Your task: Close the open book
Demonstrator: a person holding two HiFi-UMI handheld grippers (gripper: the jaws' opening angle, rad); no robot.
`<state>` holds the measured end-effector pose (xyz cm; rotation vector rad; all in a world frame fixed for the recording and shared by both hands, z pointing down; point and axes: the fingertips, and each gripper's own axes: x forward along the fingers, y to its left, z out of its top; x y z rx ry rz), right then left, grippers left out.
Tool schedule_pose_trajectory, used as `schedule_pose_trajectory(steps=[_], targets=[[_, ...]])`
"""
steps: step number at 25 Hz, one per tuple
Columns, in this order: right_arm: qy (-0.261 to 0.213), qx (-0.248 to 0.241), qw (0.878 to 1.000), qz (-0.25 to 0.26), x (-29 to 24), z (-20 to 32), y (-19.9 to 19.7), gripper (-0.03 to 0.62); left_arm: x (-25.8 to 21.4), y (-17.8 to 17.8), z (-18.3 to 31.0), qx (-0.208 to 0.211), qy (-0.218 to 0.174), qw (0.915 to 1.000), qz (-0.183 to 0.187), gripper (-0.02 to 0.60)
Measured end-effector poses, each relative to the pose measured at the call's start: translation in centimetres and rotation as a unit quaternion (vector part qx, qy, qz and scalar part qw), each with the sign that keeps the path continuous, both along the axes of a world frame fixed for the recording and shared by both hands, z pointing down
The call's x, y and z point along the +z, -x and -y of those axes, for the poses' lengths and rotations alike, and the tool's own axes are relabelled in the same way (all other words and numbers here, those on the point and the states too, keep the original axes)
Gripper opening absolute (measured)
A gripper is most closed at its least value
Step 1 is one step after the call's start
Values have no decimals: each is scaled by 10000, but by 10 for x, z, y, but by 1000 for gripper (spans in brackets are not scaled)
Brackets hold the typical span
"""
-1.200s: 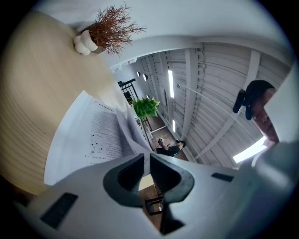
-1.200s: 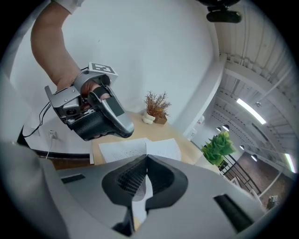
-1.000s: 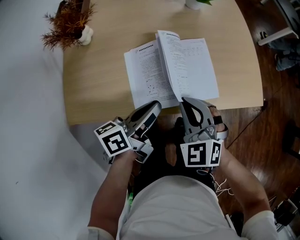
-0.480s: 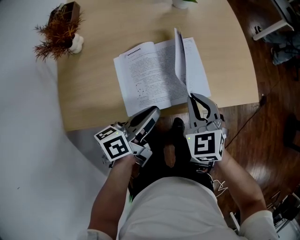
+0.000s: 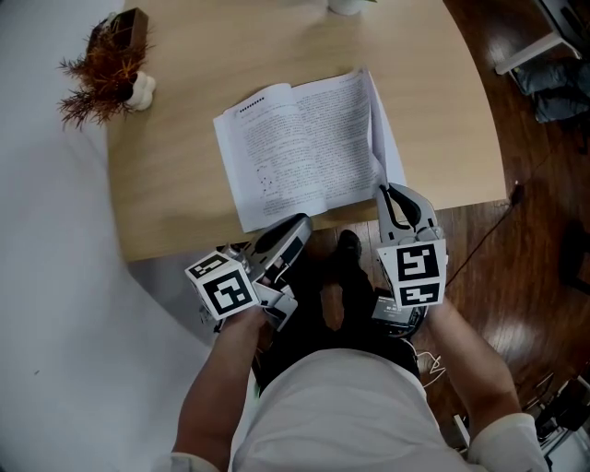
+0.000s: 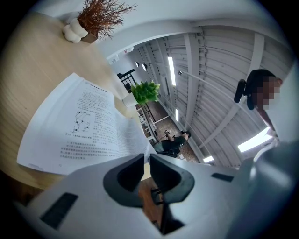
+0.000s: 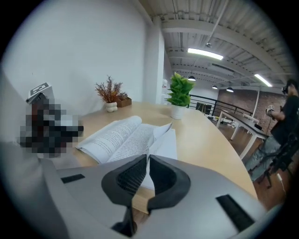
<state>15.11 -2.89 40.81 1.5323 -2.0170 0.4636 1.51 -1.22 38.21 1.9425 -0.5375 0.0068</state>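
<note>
The open book lies on the wooden table near its front edge, printed pages up. One page stands on edge close to the book's right side. My right gripper is at the table's front edge, shut on that page's lower corner; in the right gripper view the thin page runs into the right gripper. My left gripper hangs just off the front edge, shut and holding nothing. In the left gripper view the book lies beyond the left gripper.
A dried plant stands at the table's far left corner and a white pot at the far edge, with green leaves. Dark wooden floor lies right of the table. A person stands far off.
My right gripper has carried the held page rightward across the book, from over the spine to near the right side, uncovering more print on its left. The left gripper has stayed where it was.
</note>
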Motion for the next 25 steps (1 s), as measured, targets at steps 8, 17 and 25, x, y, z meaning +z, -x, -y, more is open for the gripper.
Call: schedule_pose_trajectory(steps=[8,17,25], targets=[[414,394,9972,481,26,-8,-24,18,7,-6,-3,40,82,9999,94,15],[566,536,9967,204,44,-12,-40,43,15,-16,-6,126,99,9997,171,15],[694,595,9957,135,51,-17,-49,43,16,-19,-2,52,-36,9994,334,15]])
